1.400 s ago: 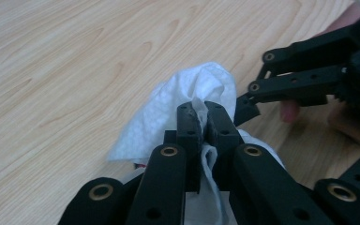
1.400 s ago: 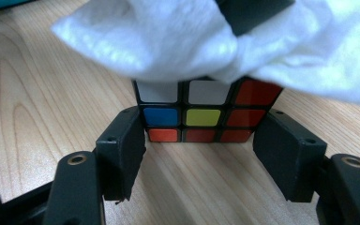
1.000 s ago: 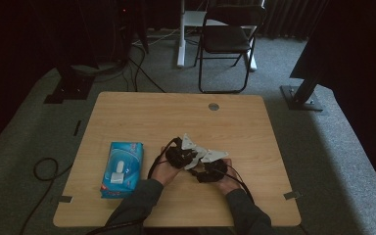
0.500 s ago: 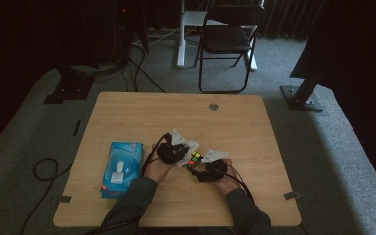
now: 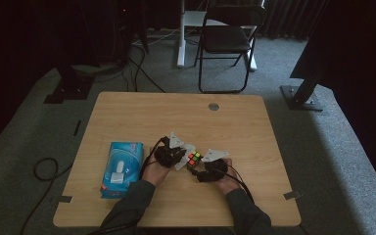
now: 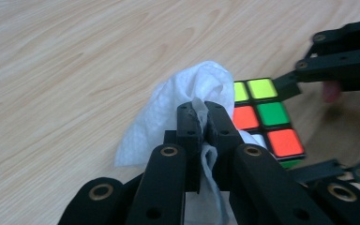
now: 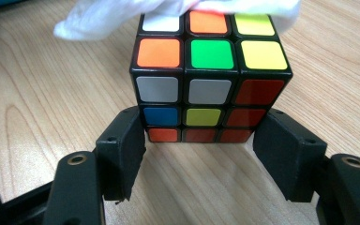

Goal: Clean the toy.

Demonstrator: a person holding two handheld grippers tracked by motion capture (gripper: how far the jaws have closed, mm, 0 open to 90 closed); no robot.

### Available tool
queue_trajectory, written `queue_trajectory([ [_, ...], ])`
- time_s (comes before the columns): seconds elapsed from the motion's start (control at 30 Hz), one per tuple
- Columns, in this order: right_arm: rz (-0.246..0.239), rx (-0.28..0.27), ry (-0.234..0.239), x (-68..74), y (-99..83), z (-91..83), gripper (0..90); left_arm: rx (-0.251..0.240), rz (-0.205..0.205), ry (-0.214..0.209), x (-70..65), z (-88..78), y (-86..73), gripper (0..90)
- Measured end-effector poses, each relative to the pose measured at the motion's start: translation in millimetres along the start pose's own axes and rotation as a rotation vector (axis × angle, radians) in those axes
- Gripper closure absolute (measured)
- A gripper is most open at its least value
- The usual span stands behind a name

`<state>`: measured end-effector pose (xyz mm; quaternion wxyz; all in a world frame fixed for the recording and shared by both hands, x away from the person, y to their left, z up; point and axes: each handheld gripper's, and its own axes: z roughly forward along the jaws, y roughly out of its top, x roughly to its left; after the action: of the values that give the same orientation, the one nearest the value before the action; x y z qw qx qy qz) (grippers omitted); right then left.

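Cube upright, square to right gripper

The table occupies the centre of the high view. A puzzle cube rests on the table in the lower middle of the frame. A tissue lies against the cube's left side and over its top edge. The left hand-held gripper sits left of the cube; the right hand-held gripper sits at its lower right. A tissue pack lies at lower left, well apart from the cube. A chair stands behind the table, at upper centre.
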<state>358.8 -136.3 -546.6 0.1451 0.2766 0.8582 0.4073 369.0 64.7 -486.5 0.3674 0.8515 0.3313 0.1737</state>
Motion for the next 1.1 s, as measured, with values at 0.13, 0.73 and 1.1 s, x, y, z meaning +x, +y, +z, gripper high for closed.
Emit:
queue_trajectory([
  [0.13, -0.001, -0.001, -0.002, 0.0, 0.0, 0.1, 34.6, 0.004, 0.022, -0.012, -7.3, 1.3, 2.0, 86.4],
  [0.73, 0.002, -0.001, -0.003, 0.3, 0.1, 0.1, 34.6, -0.020, 0.061, -0.089, -23.5, 4.8, 4.3, 86.3],
  [1.1, 0.001, 0.001, 0.000, 0.2, 0.0, 0.1, 34.6, 0.004, -0.006, 0.044, -0.9, -9.8, -5.0, 86.4],
])
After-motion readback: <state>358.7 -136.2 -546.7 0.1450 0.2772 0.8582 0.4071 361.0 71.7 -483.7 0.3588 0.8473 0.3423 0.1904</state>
